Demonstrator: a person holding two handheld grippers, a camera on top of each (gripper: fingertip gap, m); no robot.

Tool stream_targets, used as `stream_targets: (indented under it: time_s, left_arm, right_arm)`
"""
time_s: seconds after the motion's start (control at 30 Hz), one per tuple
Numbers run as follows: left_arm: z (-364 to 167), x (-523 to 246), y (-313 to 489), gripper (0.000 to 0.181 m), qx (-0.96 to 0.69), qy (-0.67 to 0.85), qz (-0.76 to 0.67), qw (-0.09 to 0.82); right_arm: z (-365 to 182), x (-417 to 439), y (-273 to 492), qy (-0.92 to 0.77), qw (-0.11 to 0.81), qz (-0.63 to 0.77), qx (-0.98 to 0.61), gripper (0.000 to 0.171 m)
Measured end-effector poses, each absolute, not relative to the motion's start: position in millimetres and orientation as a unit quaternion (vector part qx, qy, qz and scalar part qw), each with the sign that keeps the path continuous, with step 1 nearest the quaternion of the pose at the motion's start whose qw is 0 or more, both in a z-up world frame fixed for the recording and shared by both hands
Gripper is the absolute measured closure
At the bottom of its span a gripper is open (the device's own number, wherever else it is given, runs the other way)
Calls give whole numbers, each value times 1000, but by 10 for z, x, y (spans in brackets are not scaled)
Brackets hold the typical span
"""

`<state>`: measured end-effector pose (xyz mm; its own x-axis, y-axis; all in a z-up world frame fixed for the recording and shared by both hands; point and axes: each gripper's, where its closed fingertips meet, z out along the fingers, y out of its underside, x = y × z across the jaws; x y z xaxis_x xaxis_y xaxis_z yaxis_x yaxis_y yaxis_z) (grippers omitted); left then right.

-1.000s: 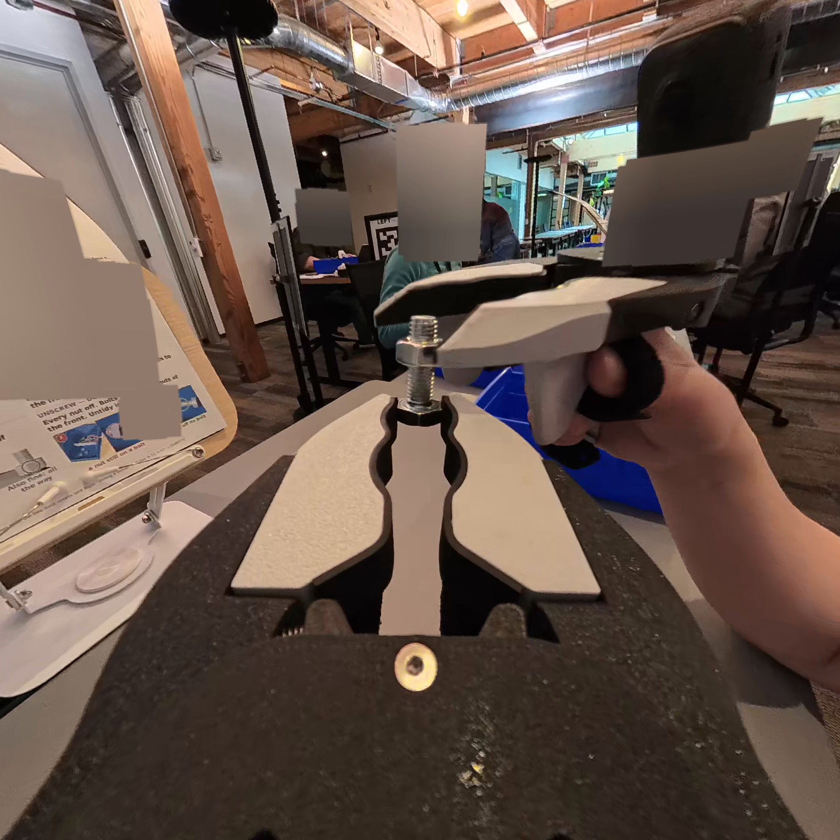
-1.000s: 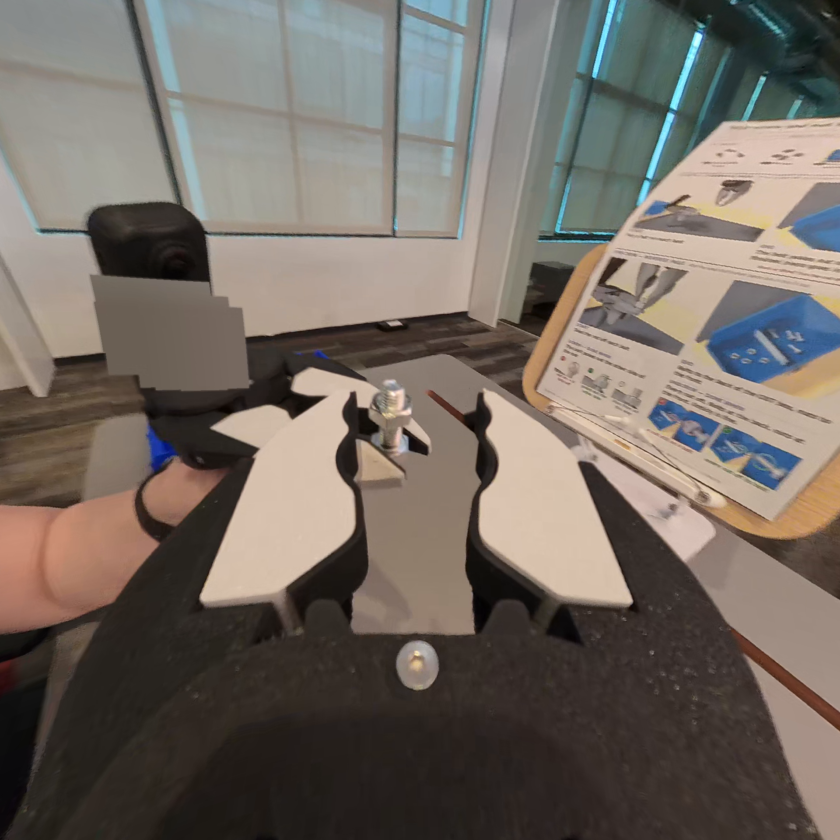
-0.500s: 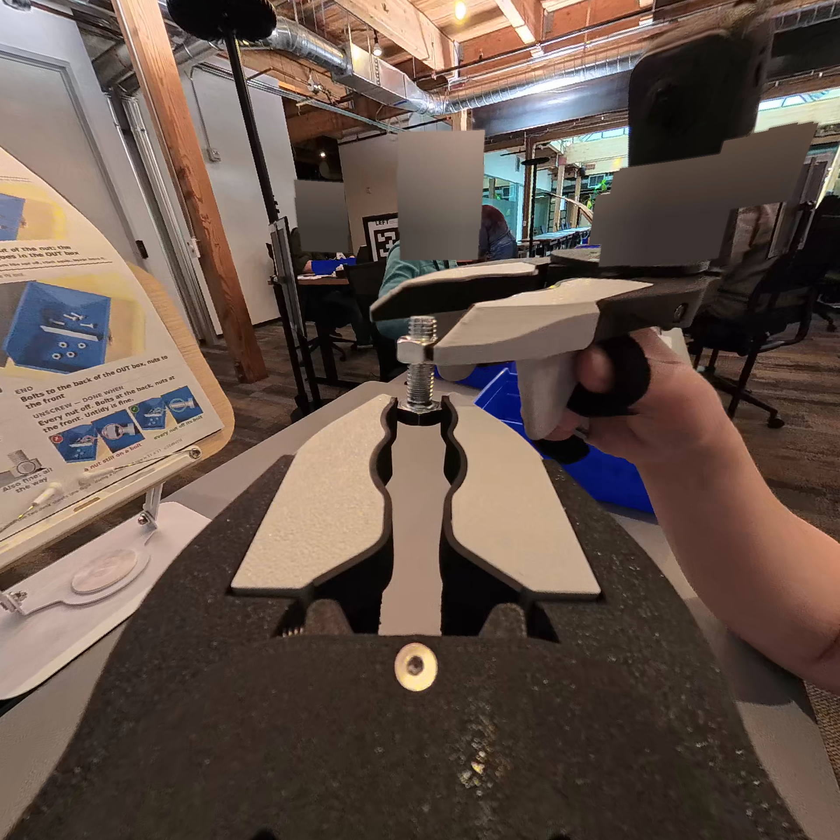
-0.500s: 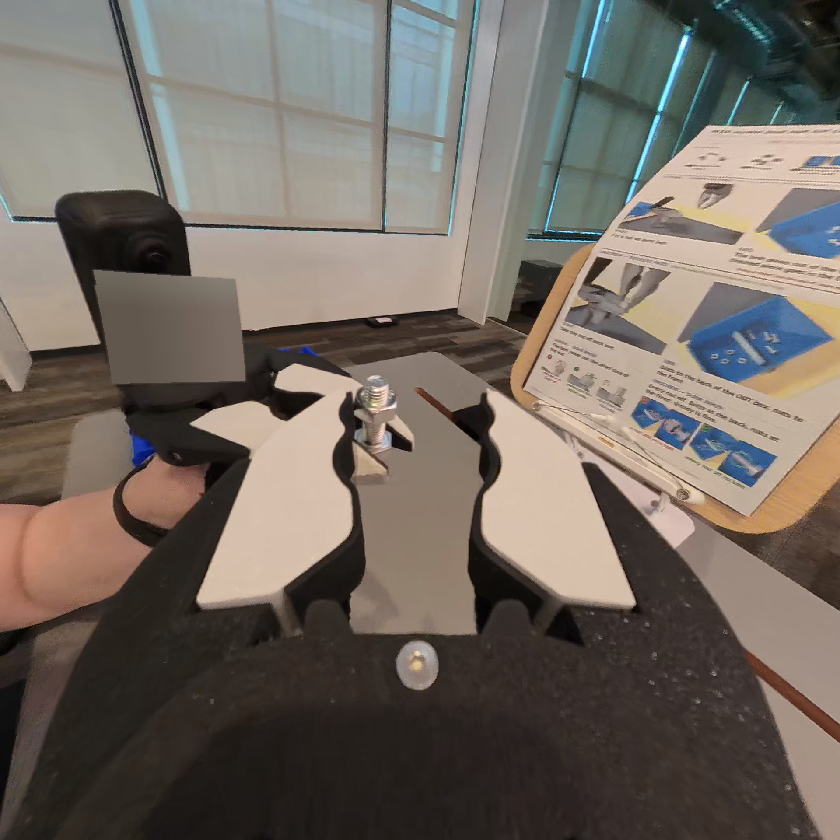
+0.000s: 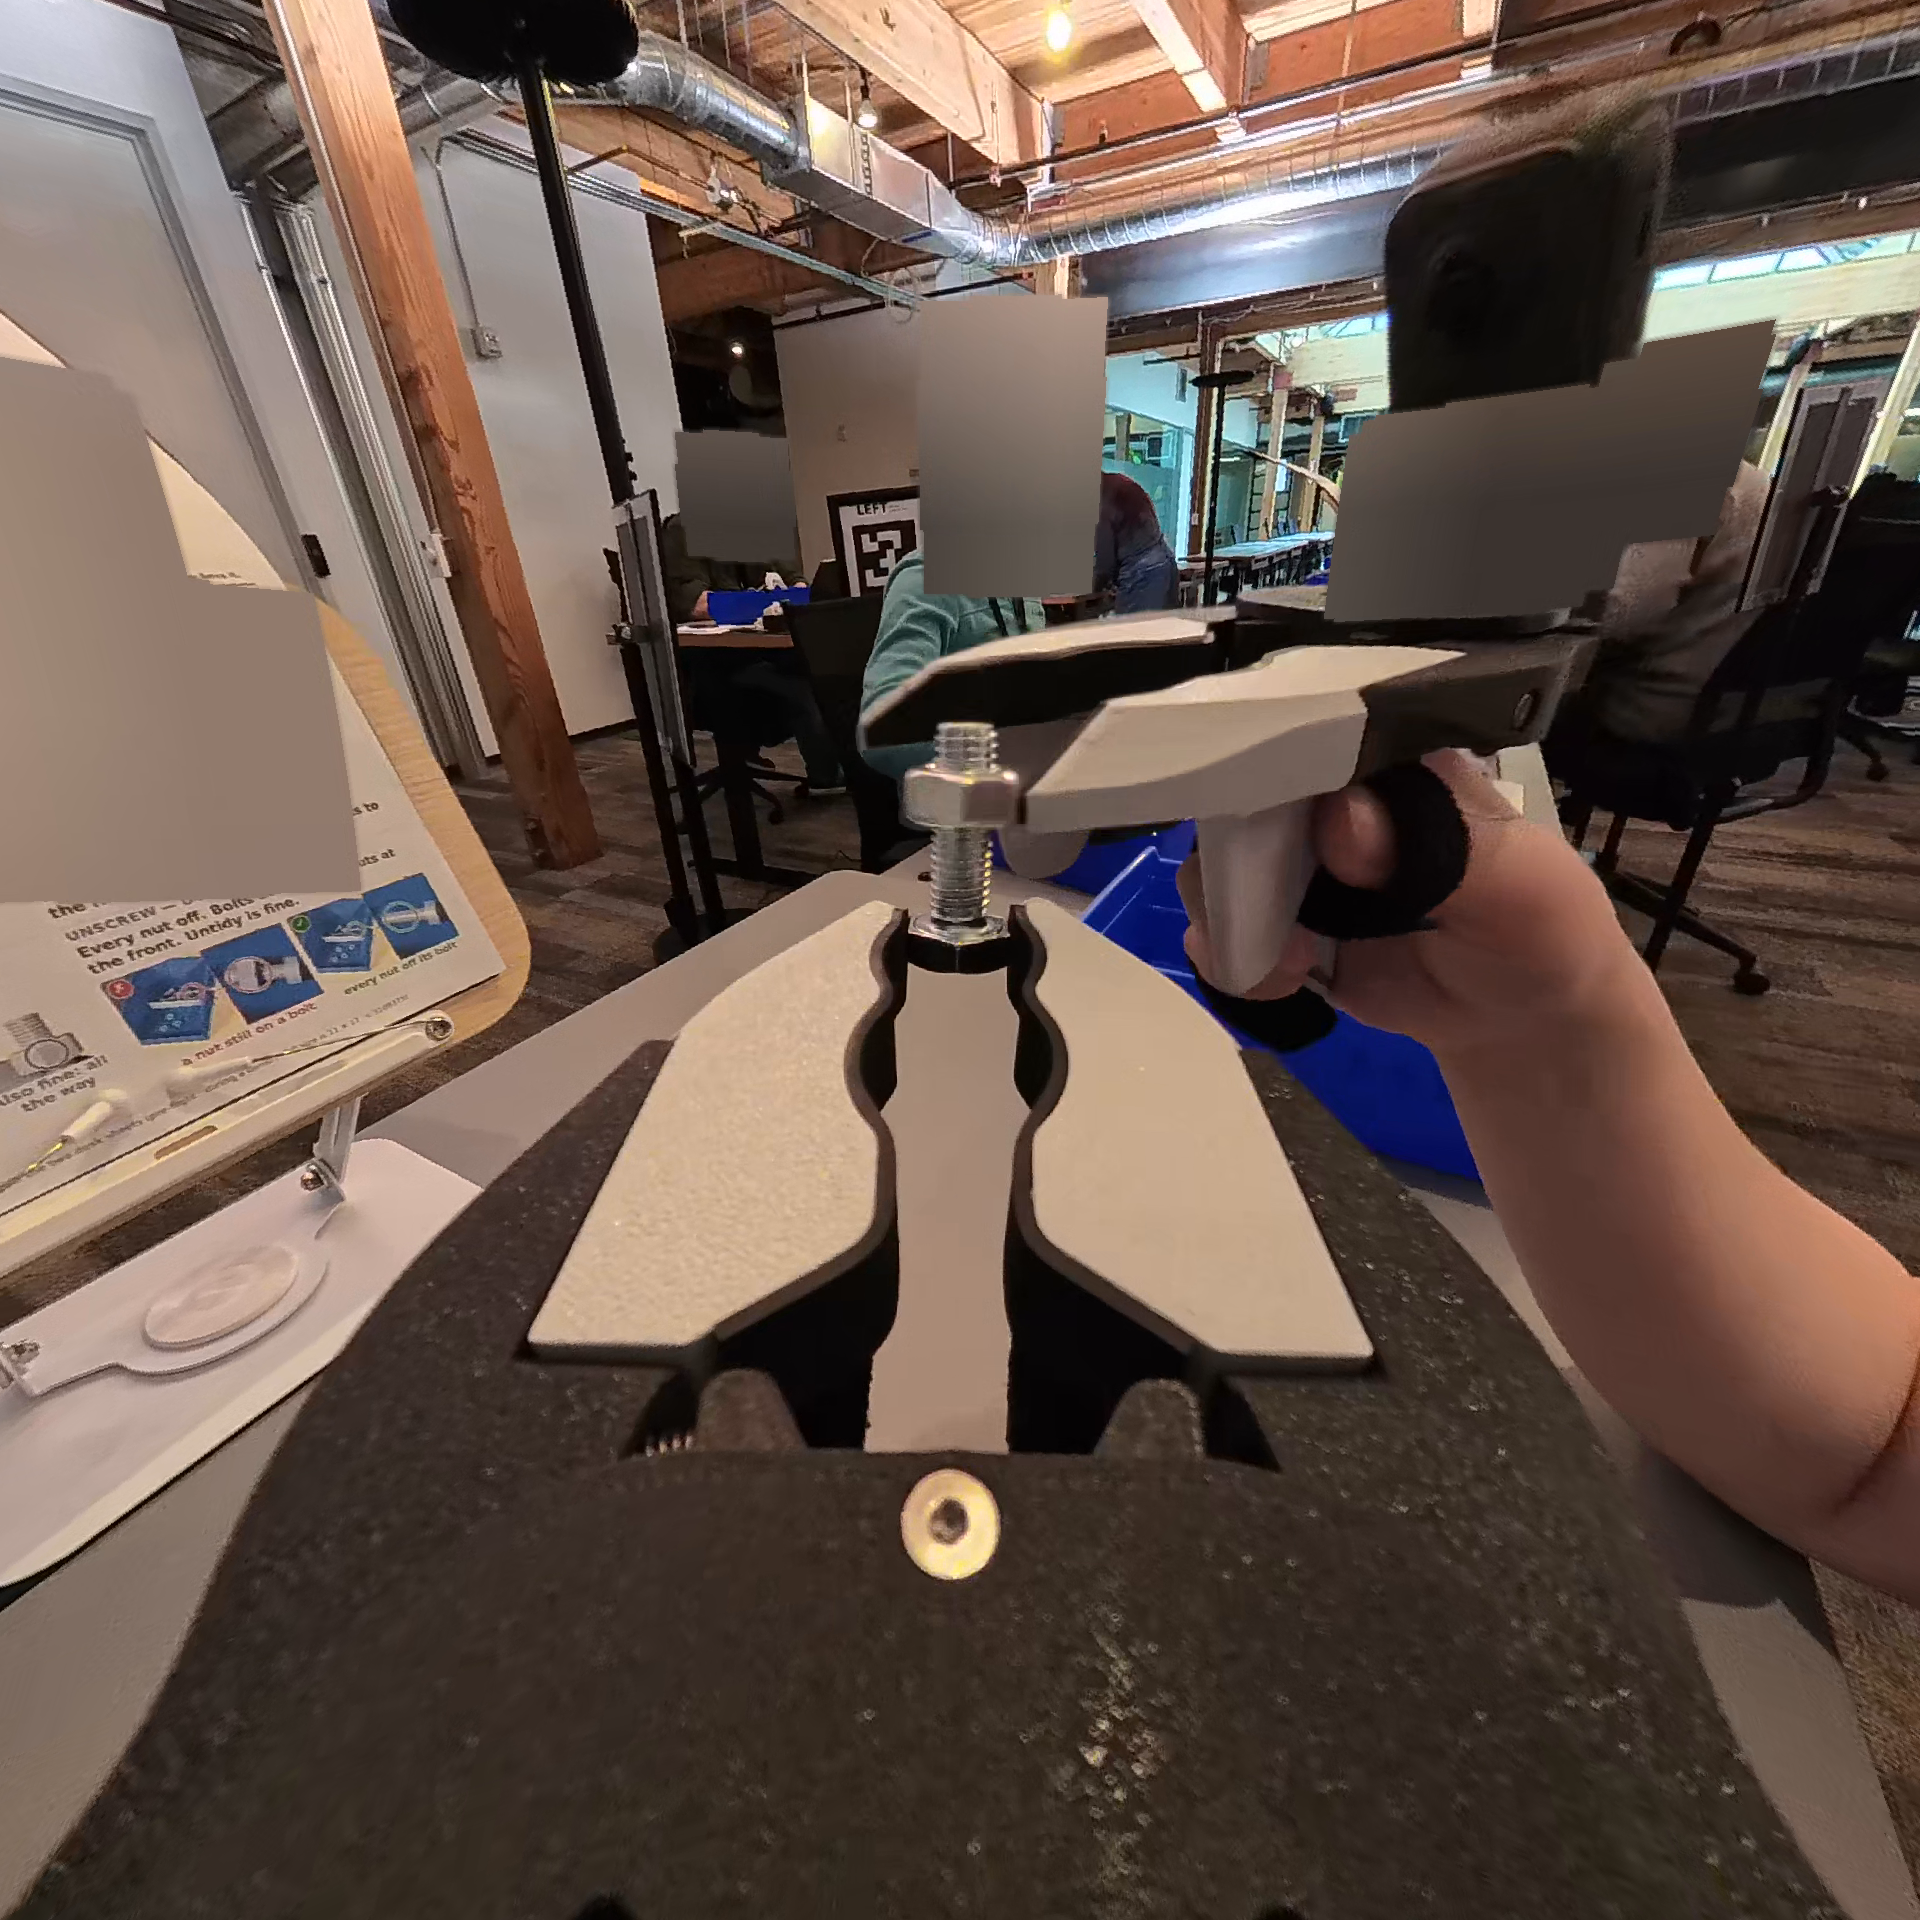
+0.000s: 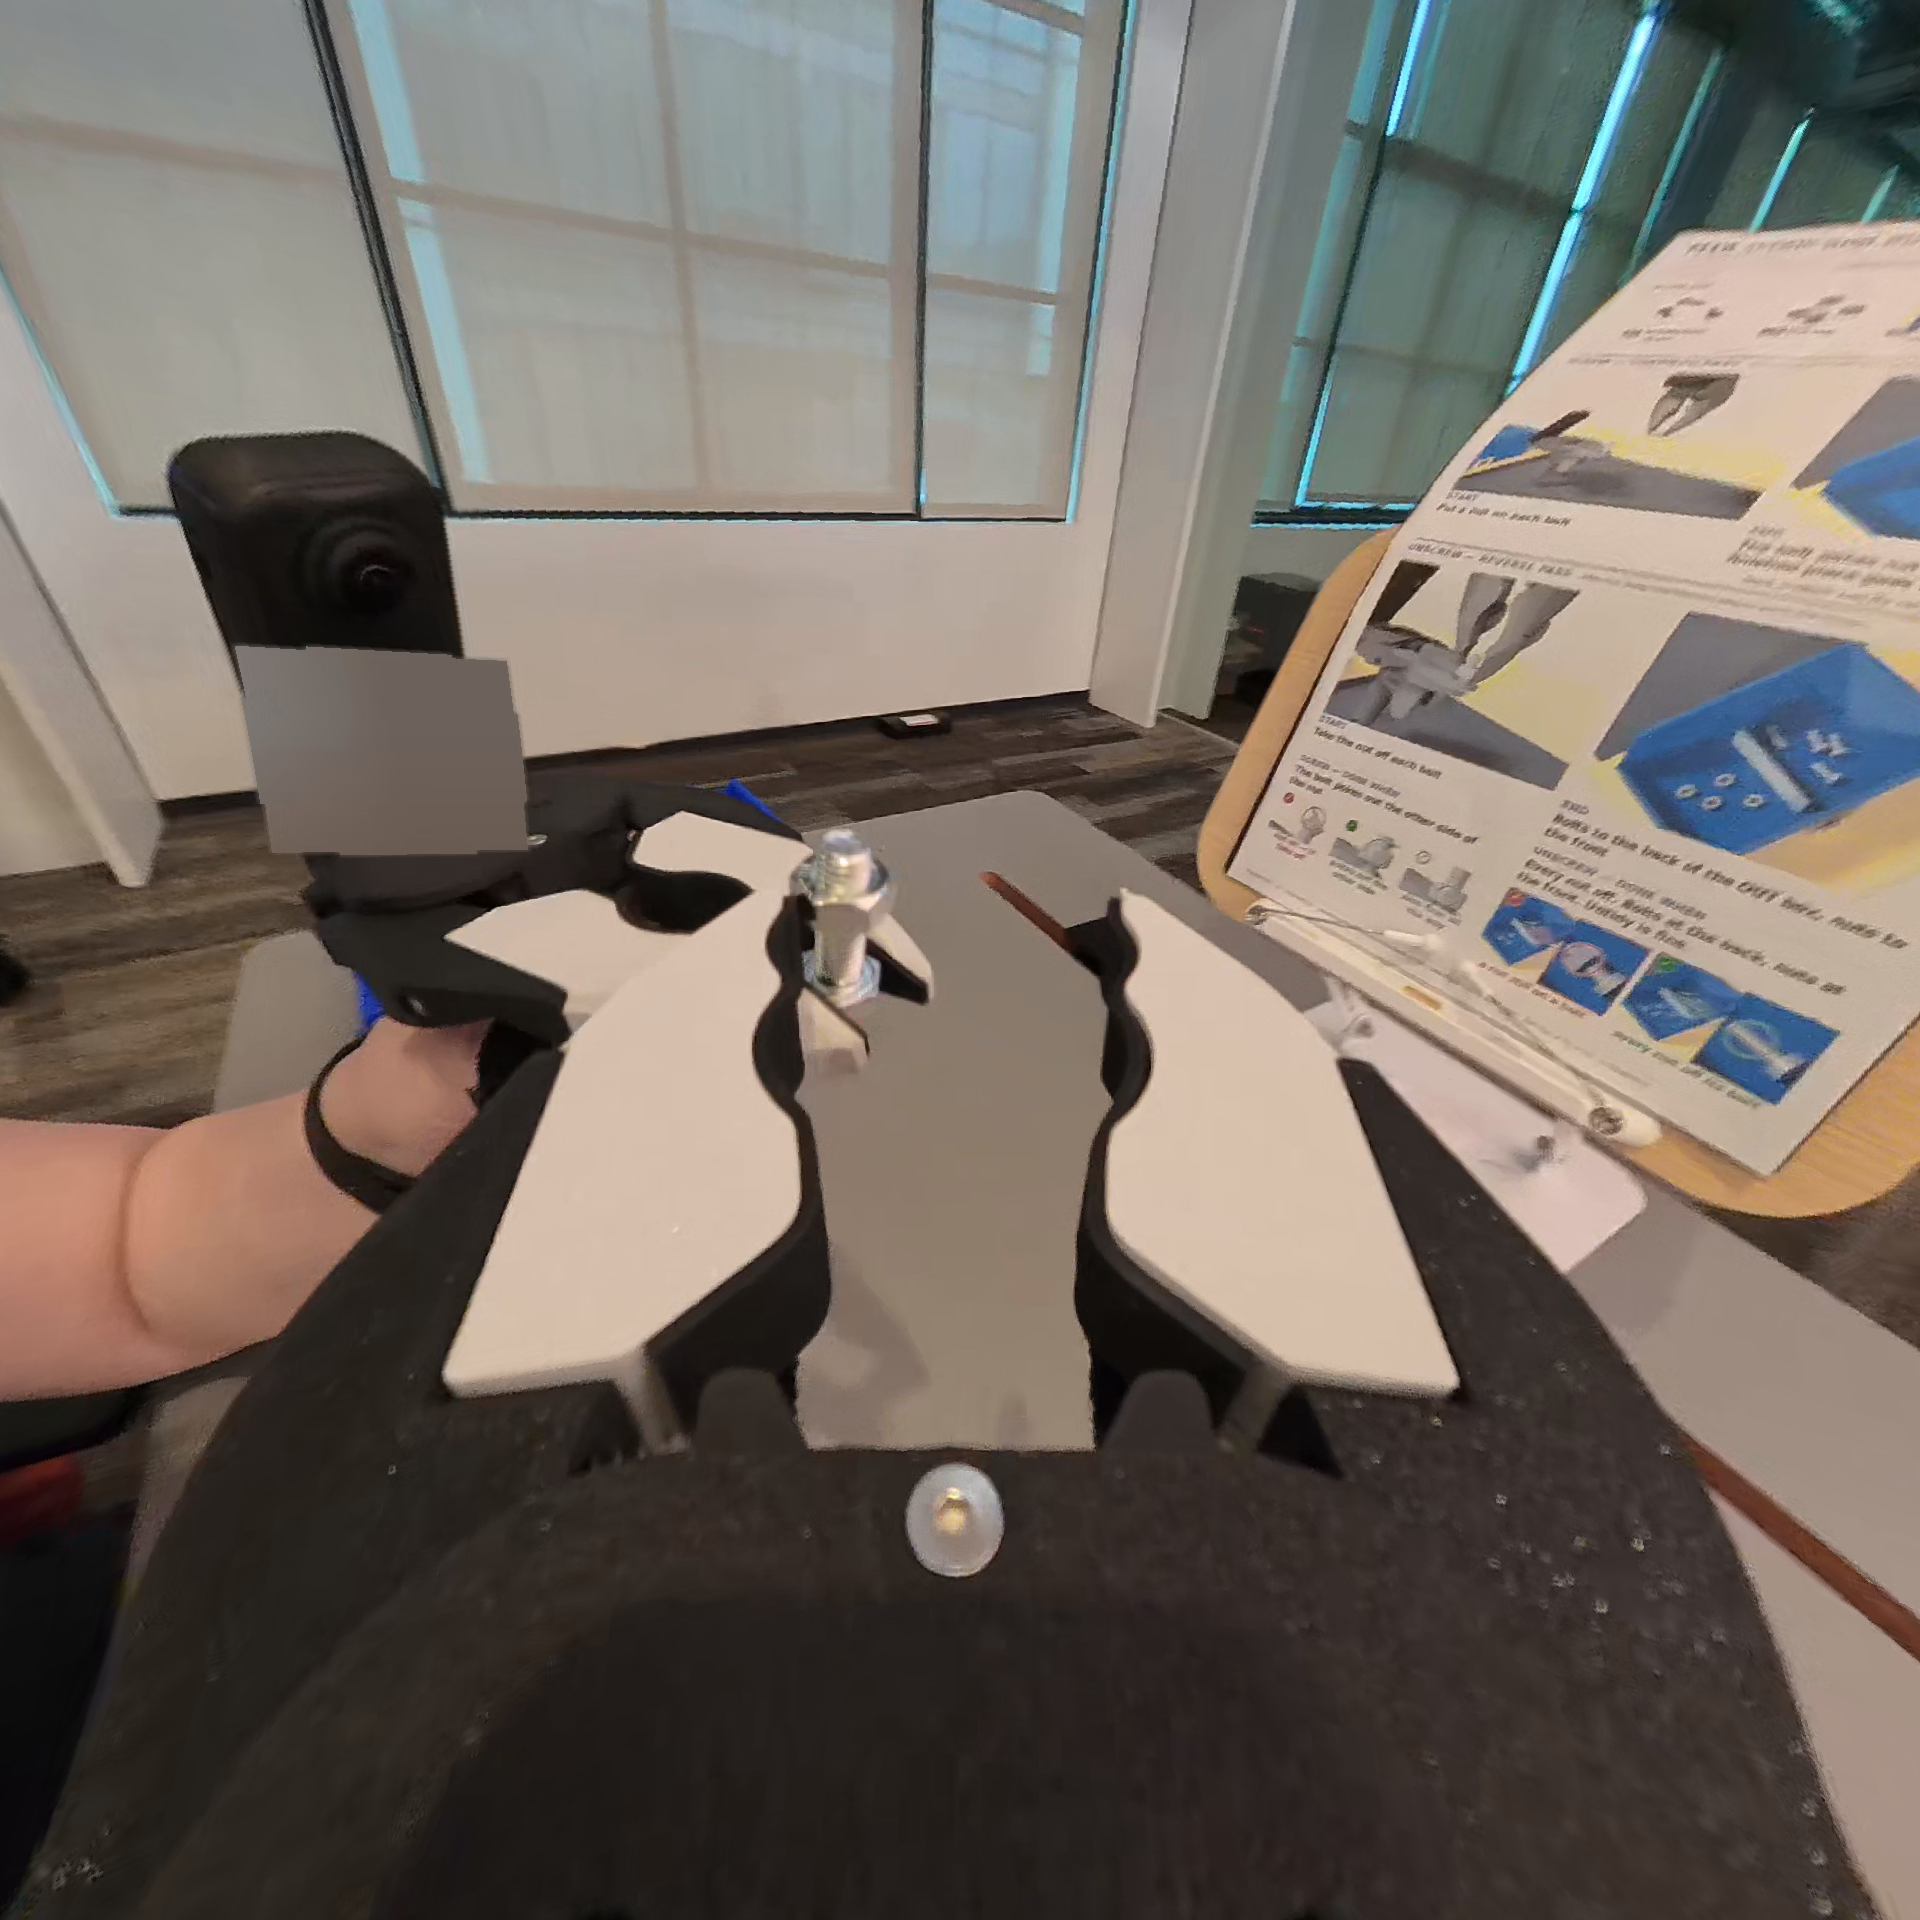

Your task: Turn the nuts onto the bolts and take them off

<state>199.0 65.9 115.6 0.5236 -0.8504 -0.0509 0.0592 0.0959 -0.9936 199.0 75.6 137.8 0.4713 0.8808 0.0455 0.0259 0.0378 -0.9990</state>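
A silver bolt (image 5: 961, 862) stands upright with a hex nut (image 5: 961, 795) threaded near its top. My left gripper (image 5: 961, 925) is shut on the bolt's head and holds it above the grey table (image 5: 821, 904). My right gripper (image 5: 948, 764) reaches in from the right at nut height; its near fingertip touches the nut's side. In the right wrist view the right gripper (image 6: 956, 914) is open wide. There the bolt (image 6: 840, 935) and nut (image 6: 844, 881) sit against the left finger, well apart from the right one. The left gripper (image 6: 862, 997) shows there under the bolt.
An instruction board on a wooden stand (image 5: 260, 987) stands at the table's left; it also shows in the right wrist view (image 6: 1662, 831). A blue bin (image 5: 1371, 1091) sits behind the right hand. People sit at desks beyond the table, and a black pole (image 5: 592, 364) stands there. Both grippers' tips are close together, under 4 cm apart.
The right gripper has tilted and shifted slightly around the nut, still open. The left gripper holds the bolt still. The nut's height on the bolt looks unchanged.
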Motion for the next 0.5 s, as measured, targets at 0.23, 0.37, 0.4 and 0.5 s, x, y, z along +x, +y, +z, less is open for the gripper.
stream_targets:
  time_s: [0.23, 0.37, 0.4, 0.5]
  left_arm:
    - [1160, 1971, 677, 163, -577, 340, -352, 653]
    - [1143, 2008, 650, 163, -577, 346, -350, 652]
    - [1146, 2005, 651, 163, -577, 346, -349, 653]
    - [1176, 1961, 667, 163, -576, 339, -354, 654]
  right_arm:
    - [1435, 1967, 686, -376, 608, 384, -584, 122]
    - [1368, 1925, 736, -384, 612, 354, -593, 120]
    - [1367, 1948, 741, -383, 607, 362, -595, 118]
    - [1391, 2063, 814, -359, 607, 376, -601, 124]
